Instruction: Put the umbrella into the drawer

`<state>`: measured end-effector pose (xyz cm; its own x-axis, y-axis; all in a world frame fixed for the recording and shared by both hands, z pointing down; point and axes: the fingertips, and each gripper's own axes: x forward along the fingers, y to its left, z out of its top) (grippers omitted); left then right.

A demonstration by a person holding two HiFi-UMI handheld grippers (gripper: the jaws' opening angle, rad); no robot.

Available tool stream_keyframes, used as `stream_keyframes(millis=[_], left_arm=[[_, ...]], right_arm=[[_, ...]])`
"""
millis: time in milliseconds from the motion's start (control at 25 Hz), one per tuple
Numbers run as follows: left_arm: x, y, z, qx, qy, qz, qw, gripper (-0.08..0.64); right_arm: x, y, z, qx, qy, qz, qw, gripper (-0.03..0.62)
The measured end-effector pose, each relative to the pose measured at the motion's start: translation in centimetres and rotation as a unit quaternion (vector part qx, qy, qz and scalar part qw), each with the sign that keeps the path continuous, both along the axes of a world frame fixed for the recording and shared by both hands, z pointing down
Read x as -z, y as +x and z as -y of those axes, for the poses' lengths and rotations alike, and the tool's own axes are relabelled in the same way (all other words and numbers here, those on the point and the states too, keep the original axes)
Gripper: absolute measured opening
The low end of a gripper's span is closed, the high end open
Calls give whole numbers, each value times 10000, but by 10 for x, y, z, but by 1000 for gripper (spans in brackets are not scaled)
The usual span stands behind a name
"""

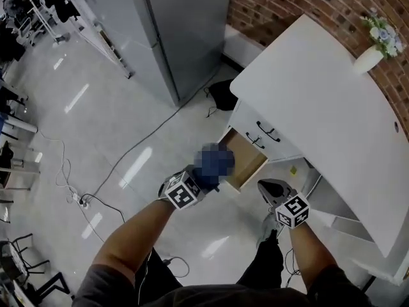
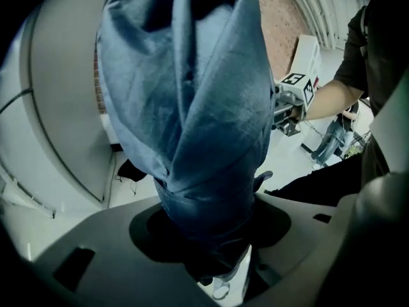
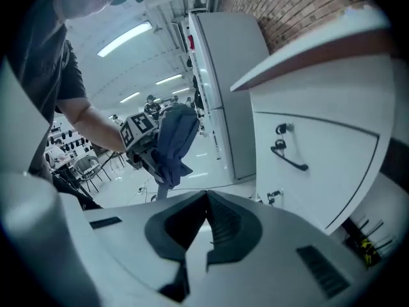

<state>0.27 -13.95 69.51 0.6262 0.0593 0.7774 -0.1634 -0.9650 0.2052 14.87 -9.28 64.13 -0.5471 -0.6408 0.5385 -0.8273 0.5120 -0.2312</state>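
Glossy pale floor (image 1: 96, 139) fills the space under me, and nearest to me are my two forearms reaching down over it. My left gripper (image 1: 199, 183) is clamped around the lower end of the folded blue umbrella (image 2: 192, 107), whose bunched fabric stands up out of the jaws; I read that grip as low so the bundle can go in lengthwise. My right gripper (image 1: 271, 187) hangs just beside it, jaws pressed together with nothing between them, probably kept free to steady or push the drawer. Just beyond both tools the drawer (image 1: 246, 158) stands pulled open from the white cabinet (image 1: 319, 94), its wooden bottom bare. Farther off are a small vase of flowers (image 1: 374, 50) and the brick wall (image 1: 307, 5).
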Motion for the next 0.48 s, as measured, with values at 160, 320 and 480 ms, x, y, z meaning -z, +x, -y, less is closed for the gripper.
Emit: stream_keyframes(millis=[160,320,480], left_arm=[[-89,23,18,-408,149,499,9978,239],[-170,46,36,-880,602,1069,9885,239],[-236,73,53,-1334,1082,1573,9725,239]], right_arm=[[-62,18,12,-155,7,39,9999,-8],[-117,30,9,-172,4,-9,9999,-8],[-171,43,-2,-190,-57,-43,9998,-8]])
